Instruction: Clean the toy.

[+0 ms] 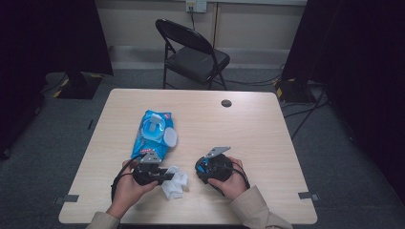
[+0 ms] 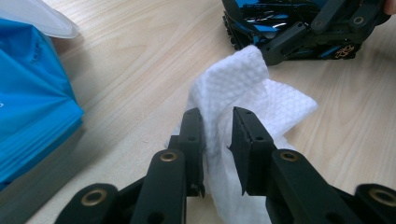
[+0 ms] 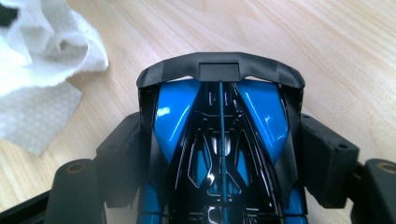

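Two hand-held grippers work over a pale wooden table [image 1: 248, 129], a white wet wipe between them. At about seven o'clock on the tabletop in the high view, the left gripper [image 1: 168, 175] points toward three o'clock at the crumpled wipe [image 1: 175, 183]. In the left gripper view the wipe [image 2: 243, 102] rises between the two black jaws; the cloth lies against the left jaw, while a narrow gap seems to show at the right one — whether the pads truly pinch it is hard to tell from this angle.

At about five o'clock on the table, the right gripper [image 1: 203, 168] is clamped across a blue-and-black toy car [image 1: 210, 166]. The right gripper view shows its jaws pressed to both flanks of the car [image 3: 219, 140], the dark rear wing at twelve o'clock, with the wipe [image 3: 42, 56] lying on the wood at ten o'clock. From the left gripper view the car [image 2: 299, 28] sits at one o'clock, a corner of the wipe touching it.

A blue pack of wipes [image 1: 153, 133] lies at eleven o'clock from the left gripper, its lid flap open — beyond the table stands a black folding chair [image 1: 193, 52].
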Demonstrator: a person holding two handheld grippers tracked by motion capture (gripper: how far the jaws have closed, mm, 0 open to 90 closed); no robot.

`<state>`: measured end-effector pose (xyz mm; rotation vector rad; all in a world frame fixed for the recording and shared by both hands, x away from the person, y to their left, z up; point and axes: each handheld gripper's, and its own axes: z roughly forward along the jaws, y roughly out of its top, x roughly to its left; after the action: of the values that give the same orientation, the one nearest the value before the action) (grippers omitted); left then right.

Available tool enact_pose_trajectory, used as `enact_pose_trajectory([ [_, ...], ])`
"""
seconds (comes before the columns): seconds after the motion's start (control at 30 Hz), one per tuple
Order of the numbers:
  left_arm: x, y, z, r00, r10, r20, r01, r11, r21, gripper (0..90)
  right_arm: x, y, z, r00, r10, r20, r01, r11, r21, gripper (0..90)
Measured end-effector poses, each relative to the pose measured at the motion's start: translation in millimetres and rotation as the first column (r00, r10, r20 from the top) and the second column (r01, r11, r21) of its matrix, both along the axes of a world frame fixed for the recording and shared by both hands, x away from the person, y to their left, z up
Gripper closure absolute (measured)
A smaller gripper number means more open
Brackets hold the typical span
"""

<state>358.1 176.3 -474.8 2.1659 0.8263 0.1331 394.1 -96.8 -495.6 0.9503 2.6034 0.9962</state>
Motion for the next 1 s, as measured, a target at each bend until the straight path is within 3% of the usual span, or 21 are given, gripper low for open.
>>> enact_pose_trajectory([
  [0.2, 1.3, 0.7, 0.8, 0.9998, 0.002, 0.022, -0.002, 1.0, -0.005, 64.2, 0.4, -3.9, 4.9, 0.9998, -0.022, 0.002, 0.022, 0.999, 0.039, 25.8],
  [0.37, 1.9, 1.4, 2.7, 0.9999, 0.013, 0.01, -0.013, 0.9999, -0.011, 44.7, -0.1, -10.6, 13.3, 0.9989, -0.045, 0.011, 0.044, 0.9941, 0.099, 25.8],
  [0.4, 2.4, 1.8, 5.0, 0.9992, 0.023, 0.034, -0.023, 0.9997, -0.006, 41.4, -0.6, -11.7, 15.2, 0.9987, -0.048, 0.018, 0.046, 0.9933, 0.106, 25.8],
  [0.5, 2.8, 4.0, 9.3, 0.9983, 0.031, 0.049, -0.03, 0.9995, -0.01, 34.3, -2.1, -15.3, 21.8, 0.9979, -0.057, 0.03, 0.053, 0.9893, 0.136, 25.8],
  [0.8, -2.2, 12.2, 26.5, 0.9976, 0.011, 0.069, -0.008, 0.999, -0.044, 38.8, -5.6, -27.3, 32.7, 0.9954, -0.083, 0.048, 0.072, 0.9755, 0.208, 25.8],
  [0.87, -4.5, 13.3, 31.2, 0.9965, -0.007, 0.083, 0.01, 0.9992, -0.04, 39.1, -6.2, -27.9, 33.7, 0.9951, -0.086, 0.05, 0.073, 0.9739, 0.215, 25.7],
  [0.9, -7.8, 11.3, 32.2, 0.9968, -0.035, 0.072, 0.038, 0.9984, -0.042, 44.3, -7.5, -28.9, 35.9, 0.9945, -0.088, 0.056, 0.074, 0.9715, 0.225, 25.8],
  [1.0, -12.4, 4.2, 23.9, 0.9963, -0.072, 0.046, 0.072, 0.9974, -0.001, 48.8, -9.5, -29.7, 37.7, 0.9932, -0.095, 0.066, 0.078, 0.9698, 0.231, 25.8],
])
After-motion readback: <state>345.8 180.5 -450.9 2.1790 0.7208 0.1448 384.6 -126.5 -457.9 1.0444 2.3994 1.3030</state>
